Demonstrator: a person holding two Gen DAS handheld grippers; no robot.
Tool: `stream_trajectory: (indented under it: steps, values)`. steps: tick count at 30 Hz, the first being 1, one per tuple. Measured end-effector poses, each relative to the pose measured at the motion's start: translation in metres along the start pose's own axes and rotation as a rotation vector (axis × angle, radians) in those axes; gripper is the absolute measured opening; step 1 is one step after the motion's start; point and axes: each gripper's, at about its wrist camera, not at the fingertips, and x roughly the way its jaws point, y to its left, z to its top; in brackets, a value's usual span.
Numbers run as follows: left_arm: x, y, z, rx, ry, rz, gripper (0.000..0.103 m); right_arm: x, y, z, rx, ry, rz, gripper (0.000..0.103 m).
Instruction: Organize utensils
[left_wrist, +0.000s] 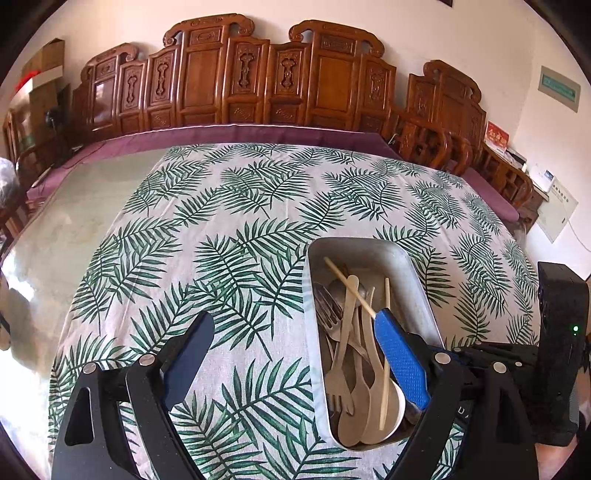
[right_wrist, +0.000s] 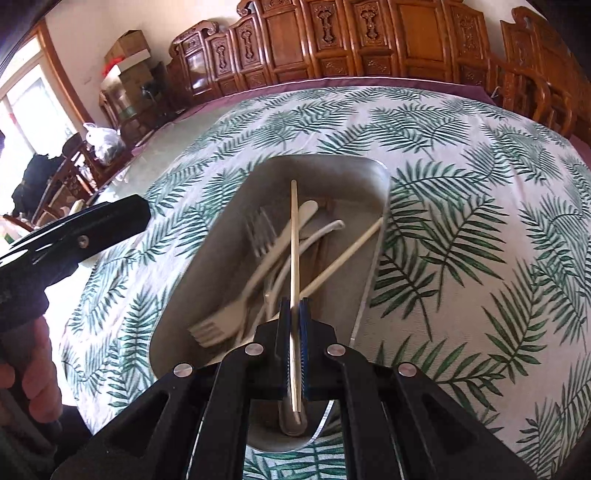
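A grey metal tray sits on the leaf-print tablecloth and holds several forks, spoons and a loose chopstick. My right gripper is shut on a pale wooden chopstick and holds it over the tray, pointing away. In the left wrist view that chopstick sticks out of the right gripper's blue pad. My left gripper is open and empty, low over the cloth, its right finger beside the tray.
The leaf-print cloth covers the table; bare glass tabletop lies at the left. Carved wooden benches line the far wall. Boxes and a bag stand at the far left.
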Motion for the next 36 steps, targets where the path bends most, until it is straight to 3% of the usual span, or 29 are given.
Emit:
stream_trajectory:
  steps: [9, 16, 22, 24, 30, 33, 36]
  values:
    - [0.000, 0.001, -0.001, 0.000, 0.000, 0.009, 0.085, -0.010, 0.008, -0.001, -0.028, -0.030, 0.044, 0.007]
    - [-0.007, -0.001, -0.005, -0.005, -0.007, 0.016, 0.085, -0.041, 0.004, -0.005, -0.062, -0.091, 0.027, 0.009]
    - [-0.017, -0.013, -0.012, 0.001, -0.015, 0.016, 0.088, -0.080, -0.006, -0.014, -0.067, -0.150, -0.018, 0.035]
    - [-0.023, -0.019, -0.016, 0.000, -0.026, 0.013, 0.090, -0.092, -0.008, -0.018, -0.064, -0.169, -0.040, 0.057]
    - [-0.046, -0.040, -0.028, 0.010, -0.052, 0.000, 0.095, -0.128, -0.021, -0.032, -0.047, -0.218, -0.101, 0.091]
    - [-0.055, -0.055, -0.036, 0.043, -0.045, 0.012, 0.095, -0.144, -0.027, -0.041, -0.041, -0.242, -0.128, 0.099]
    - [-0.066, -0.071, -0.044, 0.068, -0.035, 0.012, 0.095, -0.160, -0.034, -0.051, -0.026, -0.251, -0.146, 0.100]
